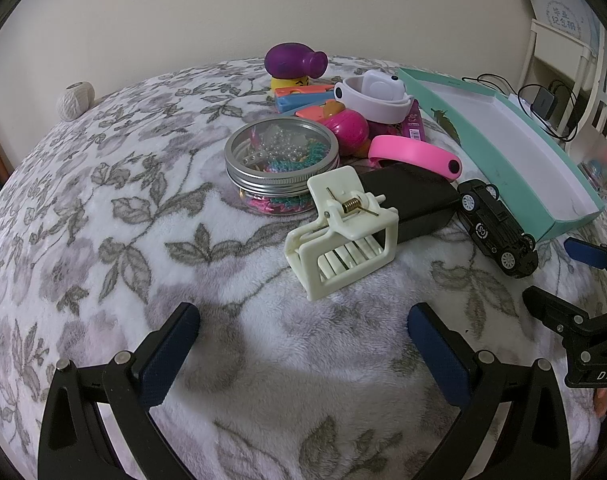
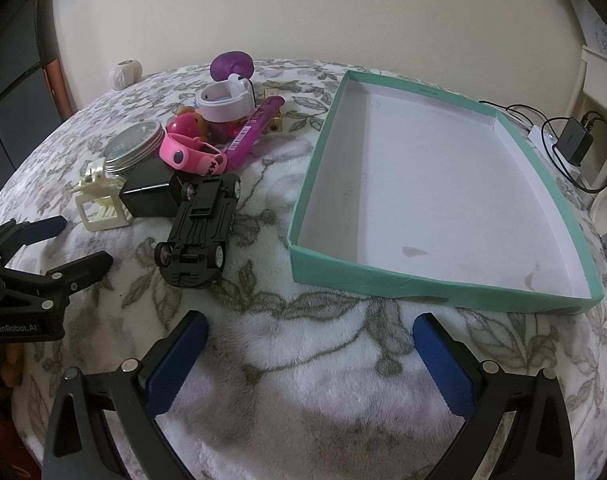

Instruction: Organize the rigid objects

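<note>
1. Blanket (image 2: 303,360): a floral fleece surface carrying everything. Both claws hover low over bare fleece at its near edge.

2. Teal box (image 2: 423,292): an open, shallow tray with nothing in it. It lies ahead and to the right of the right gripper (image 2: 309,364), long axis running away from the claw, its near wall just beyond the fingertips. Judged to be the receptacle for the loose items.

3. Pile of items: ahead and left of the right claw, directly ahead of the left gripper (image 1: 303,354). It holds a lidded jar (image 1: 281,168), a black block (image 1: 415,200), wristbands and toys behind them.

4. Toy car (image 2: 197,232): black, resting on its side or roof, with the underside facing the right wrist camera. It lies ahead-left of the right claw, in the gap between pile and box, long axis pointing away from the claw and leaning slightly right. The right claw is the nearer.

5. Hair clip (image 1: 343,232): cream, leaning against the black block, straight ahead of the left claw and the nearest object to it. Its long axis runs across the claw's line, tilted.

6. Claw state: both are released, jaws spread wide, nothing between the pads.

7. Judgement: nothing is sorted yet. The car suits the right claw, needing a short leftward reach; the clip suits the left.
</note>
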